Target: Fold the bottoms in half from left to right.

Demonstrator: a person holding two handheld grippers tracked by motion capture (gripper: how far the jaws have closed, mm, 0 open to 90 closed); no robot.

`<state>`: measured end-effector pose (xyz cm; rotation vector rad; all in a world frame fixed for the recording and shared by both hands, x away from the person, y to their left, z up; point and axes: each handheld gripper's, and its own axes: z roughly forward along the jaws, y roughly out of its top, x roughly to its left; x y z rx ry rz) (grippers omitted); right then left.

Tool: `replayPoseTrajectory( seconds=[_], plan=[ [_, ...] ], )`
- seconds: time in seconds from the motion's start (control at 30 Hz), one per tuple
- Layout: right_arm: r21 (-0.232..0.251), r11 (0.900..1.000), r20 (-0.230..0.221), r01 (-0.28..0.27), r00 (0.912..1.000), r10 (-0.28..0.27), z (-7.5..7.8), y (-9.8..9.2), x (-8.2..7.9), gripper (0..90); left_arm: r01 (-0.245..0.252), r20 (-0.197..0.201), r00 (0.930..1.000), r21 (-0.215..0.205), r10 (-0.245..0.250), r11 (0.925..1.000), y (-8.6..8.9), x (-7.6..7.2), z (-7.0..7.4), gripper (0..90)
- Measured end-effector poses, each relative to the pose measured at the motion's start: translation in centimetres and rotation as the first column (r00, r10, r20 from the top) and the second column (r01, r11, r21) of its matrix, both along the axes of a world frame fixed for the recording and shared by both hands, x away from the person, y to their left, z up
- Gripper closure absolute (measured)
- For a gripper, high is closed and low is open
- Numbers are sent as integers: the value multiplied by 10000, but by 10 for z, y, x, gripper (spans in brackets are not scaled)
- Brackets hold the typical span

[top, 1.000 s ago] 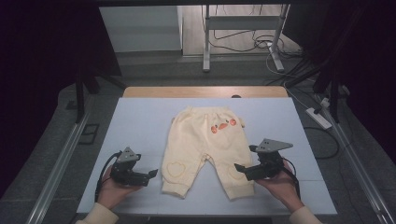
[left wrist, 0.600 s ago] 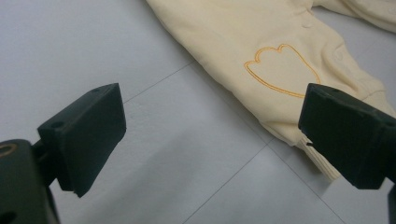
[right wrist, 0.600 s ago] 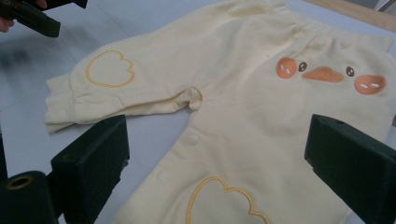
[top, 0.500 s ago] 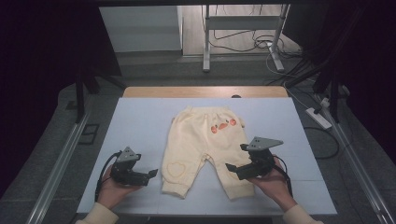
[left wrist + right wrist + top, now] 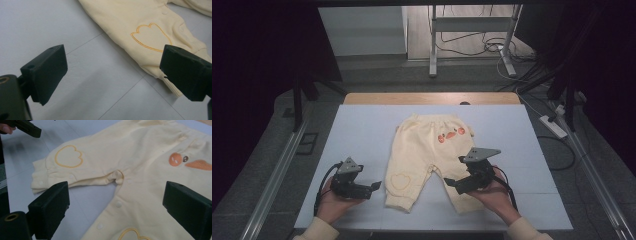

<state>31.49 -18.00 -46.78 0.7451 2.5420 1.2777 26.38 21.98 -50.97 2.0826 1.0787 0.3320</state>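
Pants (image 5: 428, 150) lie flat at the middle of the table (image 5: 362, 130), waistband at 12 o'clock, both legs running toward 6. Pale yellow knit, a heart outline on each leg, orange patches near the waist at about 1 o'clock.

Our left gripper (image 5: 373, 187) sits low at 7 o'clock, jaws wide, nothing between them. It points toward 3 o'clock, at the cuff (image 5: 172, 87) of the near-left leg. In the left gripper view the heart (image 5: 152, 37) lies beyond the gap, toward the jaw on that view's right, and the cuff runs behind that jaw; bare table under the rest of the gap. Just beside the cloth, not touching as far as we can tell.

Our right gripper (image 5: 451, 183) is over the other leg at 5 o'clock, pointing toward 9. Jaws wide, holding nothing. In the right gripper view the crotch seam (image 5: 117, 176) and the snap row sit between the jaws, cloth under most of the gap. We cannot tell whether the tips rest on the fabric.

Judgement: the right gripper is nearer a grip, since it is already above cloth. Each leg's long axis runs 12 to 6, while both grippers come in crosswise, from 9 and from 3. The left needs a short advance toward 3 o'clock to straddle the cuff edge.
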Motion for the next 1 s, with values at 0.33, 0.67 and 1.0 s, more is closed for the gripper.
replayPoseTrajectory(
  seconds=[0.33,0.67,1.0],
  plan=[
    [-106,9991,-114,-418,9991,416,-4,23,1,77,-11,12,10000,-18,11,10000,1,0,0,74],
    [-244,9961,-332,-844,9960,835,-11,50,4,82,-46,-4,10000,-38,46,10000,1,0,0,74],
    [-438,9884,-620,-1454,9878,1426,-20,82,1,90,-103,36,9999,-126,103,9999,3,0,0,74]
  ],
)
